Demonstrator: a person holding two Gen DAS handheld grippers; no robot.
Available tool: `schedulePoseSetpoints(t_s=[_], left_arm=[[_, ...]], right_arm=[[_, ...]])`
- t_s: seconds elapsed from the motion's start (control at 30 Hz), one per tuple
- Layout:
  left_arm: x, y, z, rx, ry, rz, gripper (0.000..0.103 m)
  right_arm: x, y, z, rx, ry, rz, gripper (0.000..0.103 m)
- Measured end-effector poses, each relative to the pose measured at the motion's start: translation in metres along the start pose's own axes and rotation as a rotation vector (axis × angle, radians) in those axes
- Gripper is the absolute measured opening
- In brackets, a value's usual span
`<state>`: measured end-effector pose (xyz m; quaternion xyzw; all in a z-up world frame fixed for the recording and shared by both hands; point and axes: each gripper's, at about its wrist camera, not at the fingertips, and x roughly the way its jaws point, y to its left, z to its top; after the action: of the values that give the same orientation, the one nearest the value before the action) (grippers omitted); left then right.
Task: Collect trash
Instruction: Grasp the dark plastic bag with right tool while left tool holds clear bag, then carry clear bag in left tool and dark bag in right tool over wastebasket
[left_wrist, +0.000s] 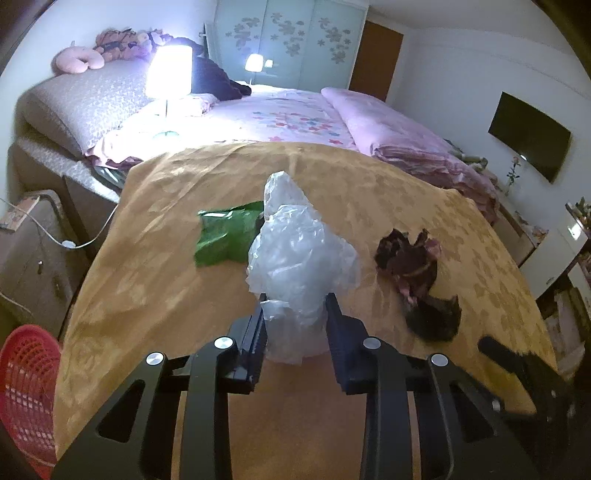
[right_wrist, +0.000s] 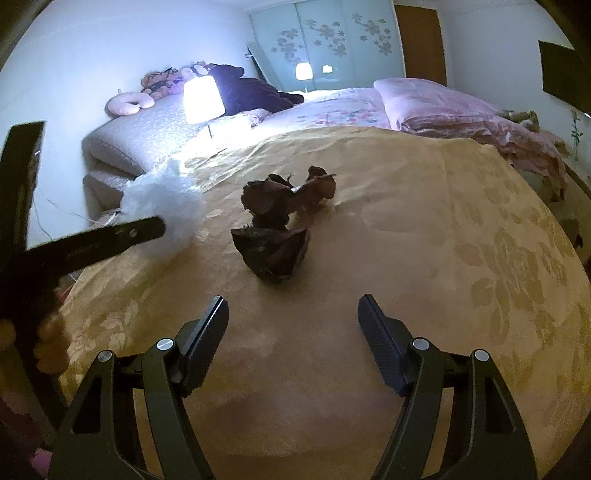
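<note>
My left gripper is shut on a crumpled clear plastic bag and holds it above the yellow cloth; the bag also shows in the right wrist view. A green wrapper lies on the cloth behind the bag to the left. Two dark crumpled wrappers lie to its right; in the right wrist view they sit one behind the other. My right gripper is open and empty, just short of the nearer dark wrapper.
A red mesh basket stands at the lower left beside the cloth-covered surface. A bed with pink bedding and a lit lamp lies beyond. A TV hangs on the right wall.
</note>
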<state>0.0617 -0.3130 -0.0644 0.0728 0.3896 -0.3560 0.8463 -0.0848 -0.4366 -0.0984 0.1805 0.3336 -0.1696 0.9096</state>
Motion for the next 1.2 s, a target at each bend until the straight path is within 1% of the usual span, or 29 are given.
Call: schedulePoseSetpoints(t_s=[0.23, 0.4, 0.53, 0.63, 0.7, 0.77, 0.83, 0.97, 1.2], left_arm=[[-0.025, 0.010, -0.018, 0.005, -0.018, 0.008, 0.028], [-0.040, 0.012, -0.031, 0.048, -0.035, 0.030, 0.028], [-0.047, 0.015, -0.036, 0.064, -0.042, 0.042, 0.028], [-0.050, 0.019, -0.039, 0.064, -0.042, 0.044, 0.028], [-0.053, 0.022, -0.041, 0.060, -0.043, 0.046, 0.028], [-0.056, 0.024, -0.043, 0.059, -0.045, 0.048, 0.028], [-0.059, 0.026, -0.045, 0.061, -0.046, 0.053, 0.028], [-0.063, 0.031, -0.048, 0.058, -0.044, 0.061, 0.028], [-0.067, 0.035, -0.050, 0.060, -0.045, 0.070, 0.028]], right_arm=[[0.011, 0.012, 0.016, -0.027, 0.001, 0.022, 0.070], [0.023, 0.017, 0.031, -0.031, 0.003, 0.025, 0.070], [0.036, 0.021, 0.040, -0.046, 0.021, 0.006, 0.070], [0.043, 0.026, 0.045, -0.067, 0.045, 0.009, 0.070], [0.045, 0.028, 0.045, -0.080, 0.049, 0.012, 0.067], [0.045, 0.031, 0.044, -0.096, 0.055, 0.018, 0.056], [0.045, 0.033, 0.042, -0.103, 0.061, 0.025, 0.051], [0.041, 0.037, 0.037, -0.107, 0.054, 0.038, 0.048], [0.029, 0.046, 0.025, -0.111, 0.051, 0.074, 0.046]])
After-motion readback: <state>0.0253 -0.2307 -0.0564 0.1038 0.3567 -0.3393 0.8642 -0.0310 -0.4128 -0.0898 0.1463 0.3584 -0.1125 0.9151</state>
